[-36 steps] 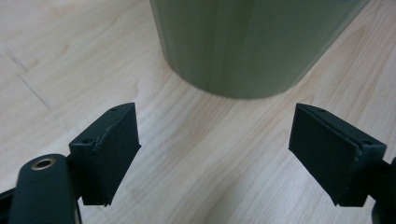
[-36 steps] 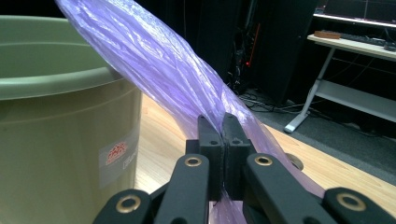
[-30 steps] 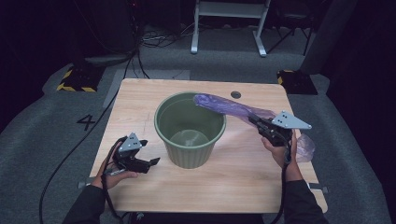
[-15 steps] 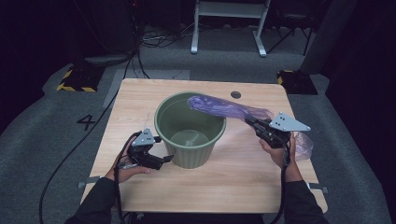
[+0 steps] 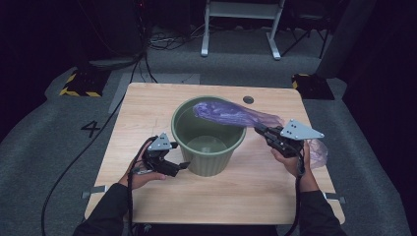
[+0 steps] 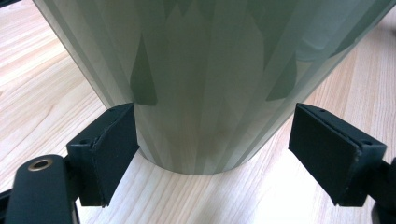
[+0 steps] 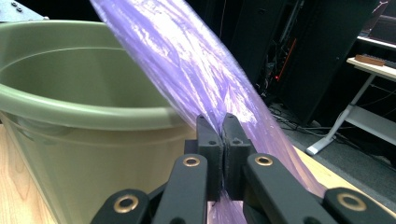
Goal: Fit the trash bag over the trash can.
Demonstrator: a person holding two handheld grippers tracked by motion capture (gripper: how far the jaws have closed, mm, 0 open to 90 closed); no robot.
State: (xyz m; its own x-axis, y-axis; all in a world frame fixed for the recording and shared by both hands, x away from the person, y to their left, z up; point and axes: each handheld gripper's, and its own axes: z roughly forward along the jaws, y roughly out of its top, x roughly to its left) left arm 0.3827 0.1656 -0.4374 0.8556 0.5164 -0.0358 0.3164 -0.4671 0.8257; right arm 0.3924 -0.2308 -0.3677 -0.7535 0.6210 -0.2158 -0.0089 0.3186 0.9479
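A round olive-green bin (image 5: 209, 156) stands upright in the middle of the wooden table (image 5: 147, 105). A purple plastic bag (image 5: 226, 114) stretches from my right gripper (image 5: 258, 130) up over the bin's right rim, its far end hanging above the opening. The right gripper (image 7: 223, 126) is shut on the bag (image 7: 187, 70) just outside the bin (image 7: 84, 112). My left gripper (image 5: 182, 167) is low at the bin's left side. It is open, and its pads (image 6: 109, 144) stand either side of the bin's lower wall (image 6: 201, 84); the right pad is clear of it.
More of the bag (image 5: 318, 152) lies crumpled on the table behind my right hand. A small round hole (image 5: 248, 100) is in the tabletop beyond the bin. Grey floor, a cable and a white desk frame (image 5: 241, 29) surround the table.
My left gripper has slid right across the table up to the bin, so its open jaws now straddle the bin's base. The right gripper has kept its hold on the bag.
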